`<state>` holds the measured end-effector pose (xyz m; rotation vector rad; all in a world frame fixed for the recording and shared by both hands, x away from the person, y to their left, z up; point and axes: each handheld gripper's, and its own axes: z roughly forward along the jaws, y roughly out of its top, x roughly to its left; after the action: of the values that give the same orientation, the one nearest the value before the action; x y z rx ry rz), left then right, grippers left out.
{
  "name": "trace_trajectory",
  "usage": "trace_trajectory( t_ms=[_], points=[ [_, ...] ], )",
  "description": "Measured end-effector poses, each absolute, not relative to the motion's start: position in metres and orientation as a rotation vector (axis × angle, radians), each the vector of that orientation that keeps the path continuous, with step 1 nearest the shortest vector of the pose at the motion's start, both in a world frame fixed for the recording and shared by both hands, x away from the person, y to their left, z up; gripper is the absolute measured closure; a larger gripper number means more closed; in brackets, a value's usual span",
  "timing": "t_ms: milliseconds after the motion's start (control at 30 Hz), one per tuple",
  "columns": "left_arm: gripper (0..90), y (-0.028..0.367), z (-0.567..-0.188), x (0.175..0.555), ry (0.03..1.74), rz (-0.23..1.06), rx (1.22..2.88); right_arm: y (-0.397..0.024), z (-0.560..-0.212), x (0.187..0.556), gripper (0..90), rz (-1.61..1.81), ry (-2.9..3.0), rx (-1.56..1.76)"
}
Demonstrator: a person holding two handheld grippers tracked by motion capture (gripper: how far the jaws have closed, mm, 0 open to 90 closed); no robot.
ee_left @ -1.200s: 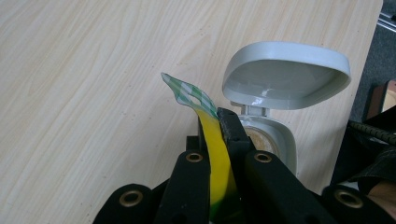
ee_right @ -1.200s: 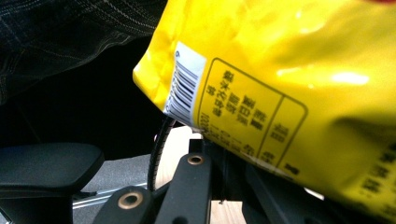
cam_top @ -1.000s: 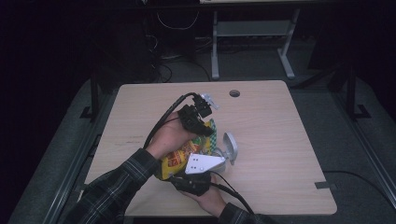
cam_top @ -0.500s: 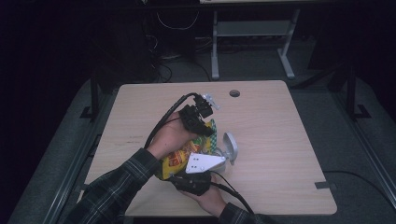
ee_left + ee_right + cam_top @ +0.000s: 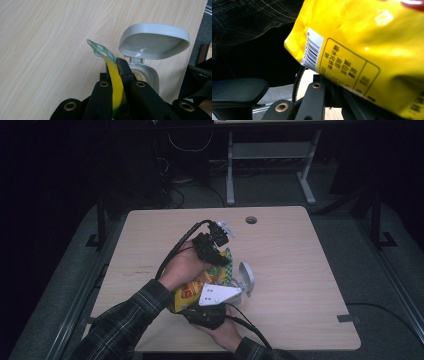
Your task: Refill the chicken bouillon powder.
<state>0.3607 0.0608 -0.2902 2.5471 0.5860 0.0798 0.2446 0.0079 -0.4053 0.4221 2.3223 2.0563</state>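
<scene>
High view: yellow snack bag [image 5: 196, 291] held above the wooden table [image 5: 310, 270], near its front edge, between both grippers. Left gripper [image 5: 216, 251] clamped on the green-checkered top edge of the bag, jaws pressed together on the foil, as seen closely in the left gripper view [image 5: 115, 82]. Right gripper [image 5: 210, 307] closed on the lower end of the bag; in the right gripper view [image 5: 332, 96] jaws together against the printed back. Grey container [image 5: 244, 280] with open hinged lid [image 5: 153, 41] standing just beside the bag.
</scene>
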Motion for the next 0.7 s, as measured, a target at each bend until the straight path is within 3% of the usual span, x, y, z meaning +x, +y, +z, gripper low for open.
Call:
trace_trajectory(
  t_ms=[700],
  points=[
    [90.0, 0.0674, -0.2892, 0.3611, 0.592, 0.067, 2.524, 0.0099, -0.4082, 0.2449, 90.0, 2.033, 2.33, 0.389]
  ],
)
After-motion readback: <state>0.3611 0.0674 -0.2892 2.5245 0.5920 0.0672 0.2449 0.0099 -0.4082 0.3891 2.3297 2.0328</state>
